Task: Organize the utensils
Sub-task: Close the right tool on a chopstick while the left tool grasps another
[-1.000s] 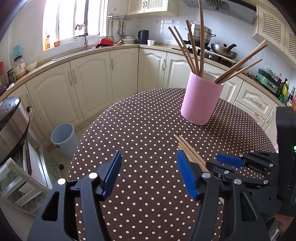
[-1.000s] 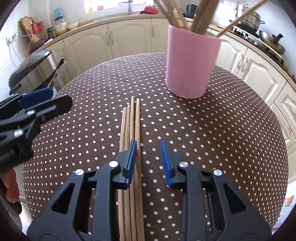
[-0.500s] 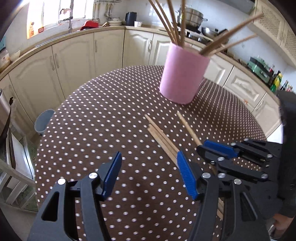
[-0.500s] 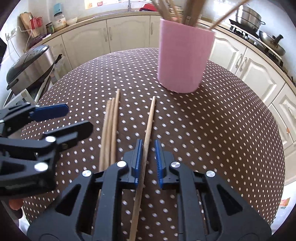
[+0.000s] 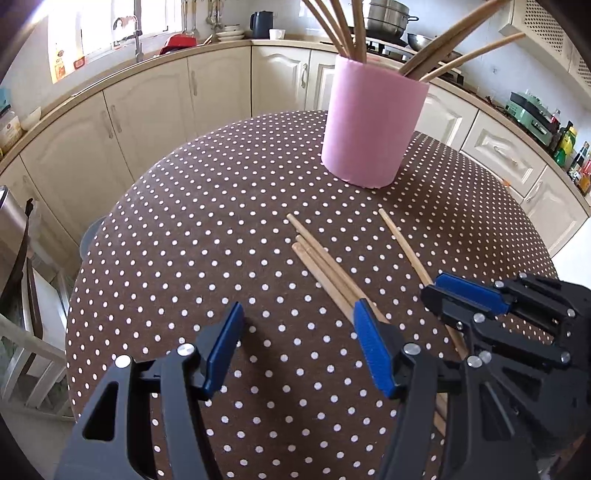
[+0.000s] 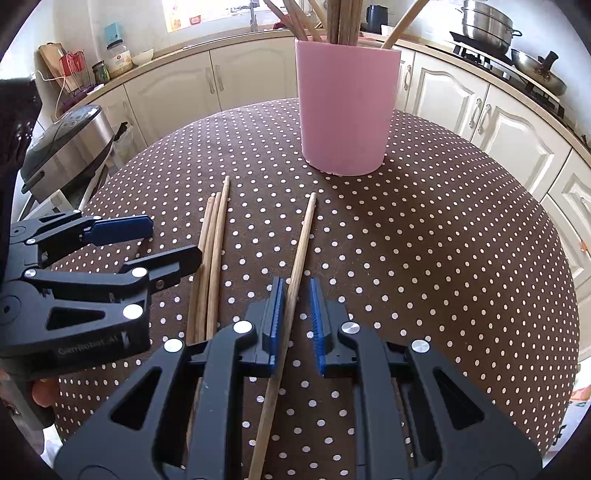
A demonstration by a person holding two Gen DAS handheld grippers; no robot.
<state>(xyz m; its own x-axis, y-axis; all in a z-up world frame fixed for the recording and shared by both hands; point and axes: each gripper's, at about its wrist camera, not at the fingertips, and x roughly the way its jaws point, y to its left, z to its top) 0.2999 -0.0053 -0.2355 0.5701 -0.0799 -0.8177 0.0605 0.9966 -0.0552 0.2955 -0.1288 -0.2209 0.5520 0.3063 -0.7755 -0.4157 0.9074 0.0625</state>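
A pink cup holding several wooden chopsticks stands at the far side of the brown polka-dot table. Three loose chopsticks lie bundled on the cloth. A single chopstick runs between the narrow jaws of my right gripper, which is shut on it. My left gripper is open and empty. Its right finger hangs over the near end of the bundle.
Cream kitchen cabinets curve around the table. A rice cooker sits low on the left, and pots stand on a stove at the back right. The table edge drops off on the right. A person's fingers hold the left gripper.
My right gripper closed on one chopstick and drew it rightward, away from the bundle. The left gripper, still open, came forward and lower over the bundle.
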